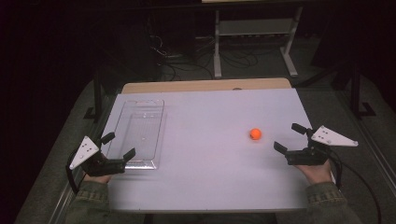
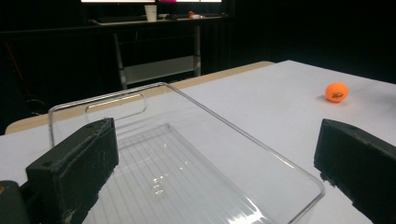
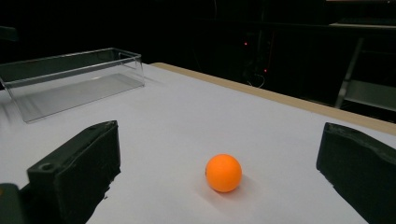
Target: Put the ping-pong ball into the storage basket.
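- Since the right claw [image 1: 289, 138] stands wide open and holds nothing, the step in hand looks like closing on the small orange ball [image 1: 255, 134]; I would ease forward low over the white bench [image 1: 210, 177] and shut gently, as a round ball is apt to roll off.
- In the right gripper view the orange ball [image 3: 223, 173] lies between the two jaws, slightly ahead, touching neither.
- The left claw [image 1: 120, 145] gapes empty at the near end of the clear rectangular plastic tray [image 1: 154, 105], well apart from the ball.
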The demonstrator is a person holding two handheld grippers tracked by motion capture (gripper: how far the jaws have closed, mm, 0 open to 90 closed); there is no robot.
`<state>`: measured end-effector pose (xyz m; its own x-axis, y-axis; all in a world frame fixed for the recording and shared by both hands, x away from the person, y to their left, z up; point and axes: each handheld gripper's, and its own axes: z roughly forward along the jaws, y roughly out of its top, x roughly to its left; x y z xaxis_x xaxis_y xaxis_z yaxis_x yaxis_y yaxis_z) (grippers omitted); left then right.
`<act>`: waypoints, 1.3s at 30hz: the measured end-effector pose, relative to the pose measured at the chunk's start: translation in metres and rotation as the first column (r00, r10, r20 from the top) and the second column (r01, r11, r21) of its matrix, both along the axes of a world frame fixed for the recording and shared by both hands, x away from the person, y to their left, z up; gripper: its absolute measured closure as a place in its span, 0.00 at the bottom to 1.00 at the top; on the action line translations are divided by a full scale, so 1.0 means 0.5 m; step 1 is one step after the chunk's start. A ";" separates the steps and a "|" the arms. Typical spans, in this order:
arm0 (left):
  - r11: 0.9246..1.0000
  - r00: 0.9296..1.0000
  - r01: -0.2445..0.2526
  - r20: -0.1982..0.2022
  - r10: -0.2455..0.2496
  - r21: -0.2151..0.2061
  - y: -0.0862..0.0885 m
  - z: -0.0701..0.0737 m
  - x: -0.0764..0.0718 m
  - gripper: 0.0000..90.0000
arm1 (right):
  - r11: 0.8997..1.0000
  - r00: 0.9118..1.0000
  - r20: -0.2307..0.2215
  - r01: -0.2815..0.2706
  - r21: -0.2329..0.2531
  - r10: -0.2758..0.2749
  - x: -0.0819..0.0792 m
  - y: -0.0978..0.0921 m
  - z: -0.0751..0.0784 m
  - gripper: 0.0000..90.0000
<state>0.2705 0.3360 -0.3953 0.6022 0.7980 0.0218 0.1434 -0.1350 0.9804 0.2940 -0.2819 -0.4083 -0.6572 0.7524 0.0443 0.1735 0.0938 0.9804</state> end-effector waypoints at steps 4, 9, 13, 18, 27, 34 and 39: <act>1.000 1.000 0.001 -0.004 -0.001 0.009 -0.004 0.005 0.001 0.00 | 1.000 1.000 0.002 0.001 0.008 -0.001 0.000 0.000 0.000 0.00; 1.000 1.000 0.002 -0.014 -0.001 0.028 -0.008 0.007 0.004 0.00 | 1.000 1.000 -0.009 -0.008 0.000 0.008 0.001 0.005 -0.004 0.00; 0.999 1.000 0.007 -0.015 -0.007 0.039 -0.011 0.011 0.006 0.00 | 1.000 1.000 -0.011 -0.012 -0.004 0.012 0.003 0.008 -0.007 0.00; 0.999 1.000 0.017 -0.020 -0.016 0.046 -0.017 0.013 0.009 0.00 | 1.000 1.000 -0.021 -0.014 -0.013 0.014 0.006 0.010 -0.011 0.00; 0.998 0.999 0.025 -0.025 -0.023 0.060 -0.025 0.016 0.014 0.00 | 1.000 0.999 -0.037 -0.022 -0.021 0.022 0.011 0.016 -0.015 0.00; 0.996 0.999 0.044 -0.021 -0.042 0.080 -0.036 0.028 0.021 0.00 | 1.000 0.999 -0.036 -0.022 -0.017 0.021 0.010 0.015 -0.015 0.00; 0.994 0.998 0.055 -0.023 -0.053 0.098 -0.047 0.036 0.025 0.00 | 1.000 0.999 -0.032 -0.025 -0.017 0.024 0.009 0.016 -0.014 0.00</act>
<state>0.2831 0.3124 -0.3772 0.6451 0.7592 0.0859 0.1533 -0.2387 0.9589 0.2985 -0.2740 -0.4153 -0.6740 0.7368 0.0530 0.2022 0.1149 0.9726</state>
